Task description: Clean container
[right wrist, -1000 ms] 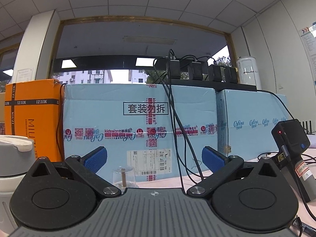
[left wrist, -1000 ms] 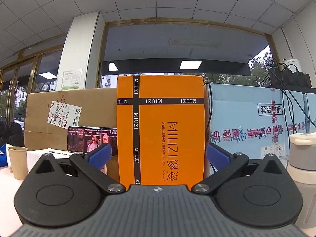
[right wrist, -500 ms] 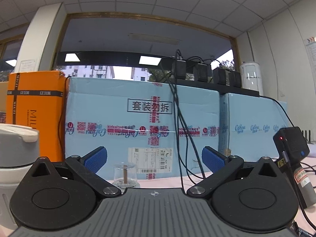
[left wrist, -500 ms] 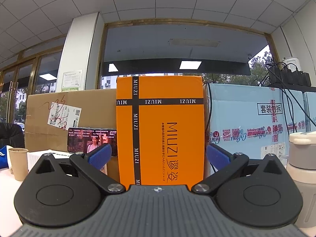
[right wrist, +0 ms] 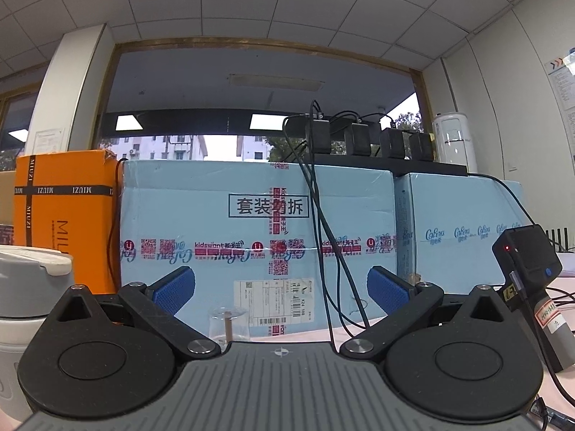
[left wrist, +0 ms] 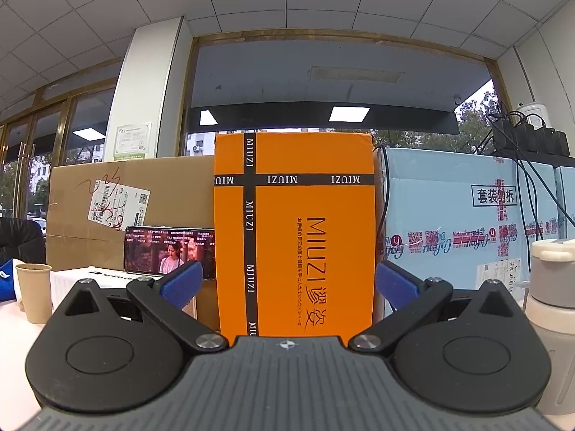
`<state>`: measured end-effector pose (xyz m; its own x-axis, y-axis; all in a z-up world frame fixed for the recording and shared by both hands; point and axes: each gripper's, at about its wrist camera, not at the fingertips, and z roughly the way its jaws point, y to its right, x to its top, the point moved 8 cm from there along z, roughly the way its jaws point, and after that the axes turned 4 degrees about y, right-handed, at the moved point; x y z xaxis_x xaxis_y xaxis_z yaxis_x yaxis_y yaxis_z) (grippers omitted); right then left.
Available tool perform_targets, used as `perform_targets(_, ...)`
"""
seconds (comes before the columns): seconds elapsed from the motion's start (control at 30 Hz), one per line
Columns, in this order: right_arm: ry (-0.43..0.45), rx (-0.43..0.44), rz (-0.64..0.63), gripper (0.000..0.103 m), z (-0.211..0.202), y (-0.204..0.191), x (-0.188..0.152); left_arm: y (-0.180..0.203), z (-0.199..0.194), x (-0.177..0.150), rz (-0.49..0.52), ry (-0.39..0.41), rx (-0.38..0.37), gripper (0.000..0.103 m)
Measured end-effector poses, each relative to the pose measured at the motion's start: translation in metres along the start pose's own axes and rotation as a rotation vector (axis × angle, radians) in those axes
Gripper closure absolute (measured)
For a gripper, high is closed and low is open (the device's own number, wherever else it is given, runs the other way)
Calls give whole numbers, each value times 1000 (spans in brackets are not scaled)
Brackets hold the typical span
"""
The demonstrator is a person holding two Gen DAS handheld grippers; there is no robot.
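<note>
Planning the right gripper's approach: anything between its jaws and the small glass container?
Nothing visible. The glass container stands on the table just ahead of the open right gripper, slightly left of centre, its base hidden by the gripper body.

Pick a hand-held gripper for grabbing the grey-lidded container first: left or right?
Probably either: the container sits at the left hand-held gripper's right edge and the right hand-held gripper's left edge. Both open, empty.

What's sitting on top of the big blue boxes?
On the light blue boxes rests a black shelf with four black power adapters, their cables hanging down the front. What lies behind the adapters is hidden.
</note>
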<state>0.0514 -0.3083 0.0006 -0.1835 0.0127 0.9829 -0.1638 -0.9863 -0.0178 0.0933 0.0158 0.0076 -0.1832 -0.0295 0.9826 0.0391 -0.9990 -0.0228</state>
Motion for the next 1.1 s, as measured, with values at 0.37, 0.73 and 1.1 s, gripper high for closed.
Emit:
perform_targets(0.37, 38, -30, -9, 0, -7, 3, 4, 5, -1, 0, 25, 4, -12, 0)
perform_targets(0.73, 29, -49, 52, 0, -5, 14, 1, 4, -1, 0, 18, -1, -10, 0)
perform_targets(1.1, 23, -80, 74, 0, -5, 20, 0, 3, 1, -1, 9, -5, -6, 0)
